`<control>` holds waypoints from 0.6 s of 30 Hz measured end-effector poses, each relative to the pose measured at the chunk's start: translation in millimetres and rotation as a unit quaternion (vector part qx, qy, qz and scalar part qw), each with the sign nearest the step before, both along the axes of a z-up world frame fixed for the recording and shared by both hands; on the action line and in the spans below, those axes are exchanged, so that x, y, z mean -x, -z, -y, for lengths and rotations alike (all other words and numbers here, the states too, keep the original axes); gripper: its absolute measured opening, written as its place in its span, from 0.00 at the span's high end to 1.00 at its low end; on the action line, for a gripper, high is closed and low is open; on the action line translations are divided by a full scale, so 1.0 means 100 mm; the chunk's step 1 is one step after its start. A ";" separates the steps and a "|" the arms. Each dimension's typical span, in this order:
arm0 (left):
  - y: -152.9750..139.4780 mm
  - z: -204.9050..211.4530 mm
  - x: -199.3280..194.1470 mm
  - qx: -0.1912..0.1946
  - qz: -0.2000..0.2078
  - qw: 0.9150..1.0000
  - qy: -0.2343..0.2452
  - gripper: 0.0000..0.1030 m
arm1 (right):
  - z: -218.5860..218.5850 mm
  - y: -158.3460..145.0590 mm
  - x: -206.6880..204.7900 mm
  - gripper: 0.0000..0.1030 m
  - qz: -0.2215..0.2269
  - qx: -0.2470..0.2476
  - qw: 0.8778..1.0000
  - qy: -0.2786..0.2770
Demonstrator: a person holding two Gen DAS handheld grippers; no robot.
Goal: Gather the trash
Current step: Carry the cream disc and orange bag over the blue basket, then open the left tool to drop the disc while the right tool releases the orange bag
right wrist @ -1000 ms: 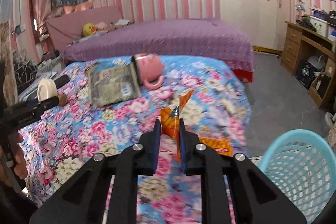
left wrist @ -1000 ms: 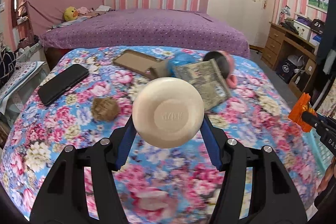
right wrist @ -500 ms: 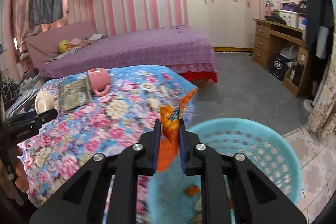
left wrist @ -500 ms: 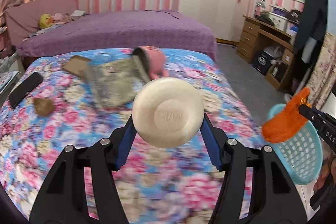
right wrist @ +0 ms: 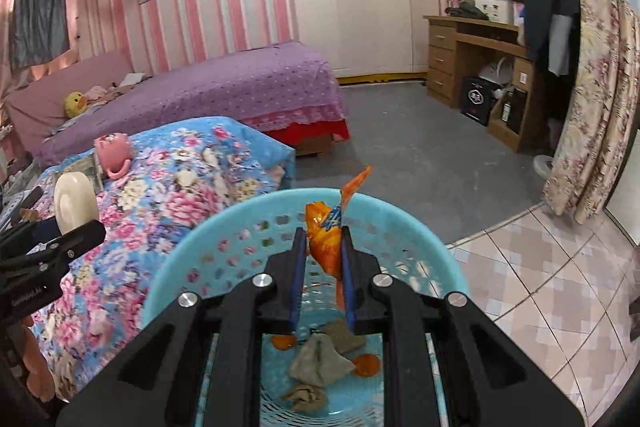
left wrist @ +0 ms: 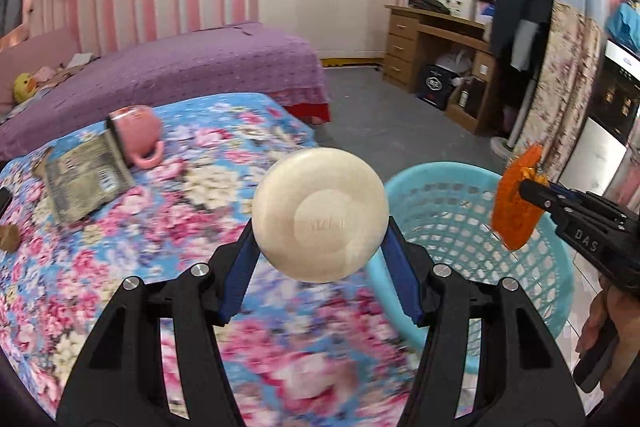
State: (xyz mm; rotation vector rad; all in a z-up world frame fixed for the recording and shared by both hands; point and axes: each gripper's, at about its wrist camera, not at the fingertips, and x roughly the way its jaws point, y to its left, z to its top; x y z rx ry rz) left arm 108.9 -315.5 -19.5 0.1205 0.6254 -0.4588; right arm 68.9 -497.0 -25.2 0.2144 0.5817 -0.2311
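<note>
Two tools are loaded: our right tool (right wrist: 323,259) pinches the light, crinkly orange wrapper (right wrist: 326,243) mid-body over the blue basket (right wrist: 400,223). Our left tool (left wrist: 318,255) clamps the hard, likely slippery soap bar (left wrist: 320,213) across its edges.

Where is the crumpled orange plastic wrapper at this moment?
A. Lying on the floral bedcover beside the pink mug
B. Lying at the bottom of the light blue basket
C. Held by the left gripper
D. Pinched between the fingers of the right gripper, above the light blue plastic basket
D: the right gripper is shut on the crumpled orange plastic wrapper, which hangs over the open light blue plastic basket, not yet dropped in.
</note>
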 end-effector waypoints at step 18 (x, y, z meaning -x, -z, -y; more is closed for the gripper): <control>0.15 0.64 -0.08 -0.013 -0.026 0.999 0.039 0.42 | 0.19 0.00 0.15 0.84 0.003 0.026 0.999 0.038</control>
